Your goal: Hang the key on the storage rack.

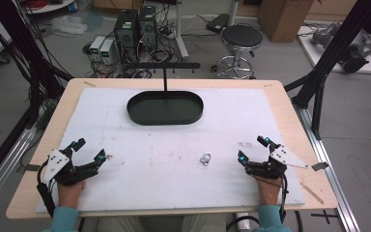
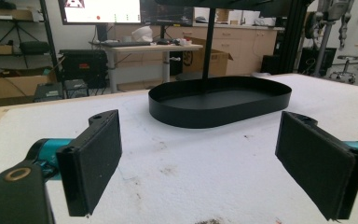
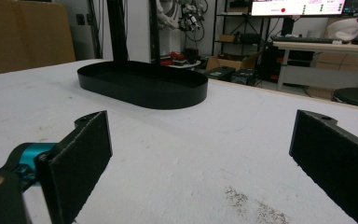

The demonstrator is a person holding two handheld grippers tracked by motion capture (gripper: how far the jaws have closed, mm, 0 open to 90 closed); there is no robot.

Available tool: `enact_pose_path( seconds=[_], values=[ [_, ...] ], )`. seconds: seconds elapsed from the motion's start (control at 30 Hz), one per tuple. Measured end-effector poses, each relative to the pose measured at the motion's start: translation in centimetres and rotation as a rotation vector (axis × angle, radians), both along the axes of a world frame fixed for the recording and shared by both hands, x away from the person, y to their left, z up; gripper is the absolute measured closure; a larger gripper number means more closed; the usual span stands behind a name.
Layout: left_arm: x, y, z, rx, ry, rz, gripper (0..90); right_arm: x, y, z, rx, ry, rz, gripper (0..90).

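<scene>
High view: I am holding my left tongs [image 1: 90, 150] and right tongs [image 1: 252, 147] wide open, empty, near the small metal ring [image 1: 205, 159].

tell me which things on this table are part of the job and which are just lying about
Part of the job:
- small metal ring, lying between the grippers
- black oval tray with its upright stand
- left gripper and right gripper, both open

Just lying about:
- stool behind the table
- computer boxes on the floor
- cardboard box
</scene>
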State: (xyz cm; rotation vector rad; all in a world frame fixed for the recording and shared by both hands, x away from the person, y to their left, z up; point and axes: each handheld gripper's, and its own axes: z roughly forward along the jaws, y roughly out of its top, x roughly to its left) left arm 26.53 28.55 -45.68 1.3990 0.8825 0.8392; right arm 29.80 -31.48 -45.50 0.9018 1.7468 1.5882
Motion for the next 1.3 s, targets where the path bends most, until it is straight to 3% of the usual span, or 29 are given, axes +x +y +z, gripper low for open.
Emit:
enact_pose_path(
  seconds=[0.6, 0.73, 0.87, 1.0, 1.07, 1.2, 1.23, 1.3],
  values=[
    [0.0, 0.0, 0.0, -0.002, -0.002, 0.000, 14.9, -0.1, 0.2, 0.0, -0.027, -0.022, -0.007, 5.0],
    [0.0, 0.0, 0.0, 0.000, -0.001, -0.001, 14.9, 0.0, 0.3, 0.1, -0.031, -0.007, 0.003, 5.0],
    [-0.1, 0.0, 0.0, -0.004, -0.005, -0.001, 14.9, 0.4, 0.3, 0.5, -0.014, 0.045, 0.047, 5.0],
    [-0.1, 0.0, 0.0, -0.006, -0.007, -0.001, 14.9, 0.7, 0.5, 1.3, -0.048, 0.056, 0.086, 5.1],
    [-0.1, 0.0, 0.0, -0.006, -0.006, -0.001, 14.9, 0.9, 0.9, 1.8, -0.063, 0.083, 0.130, 5.1],
    [-0.1, 0.1, 0.0, -0.006, -0.007, -0.002, 14.9, 1.5, 1.8, 2.9, -0.144, 0.113, 0.220, 5.1],
    [-0.1, 0.1, 0.0, -0.006, -0.008, -0.002, 14.9, 1.8, 2.3, 3.4, -0.178, 0.139, 0.275, 5.1],
    [-0.1, 0.1, 0.0, -0.006, -0.009, -0.004, 14.9, 2.1, 2.5, 3.6, -0.194, 0.154, 0.300, 5.1]
  ],
)
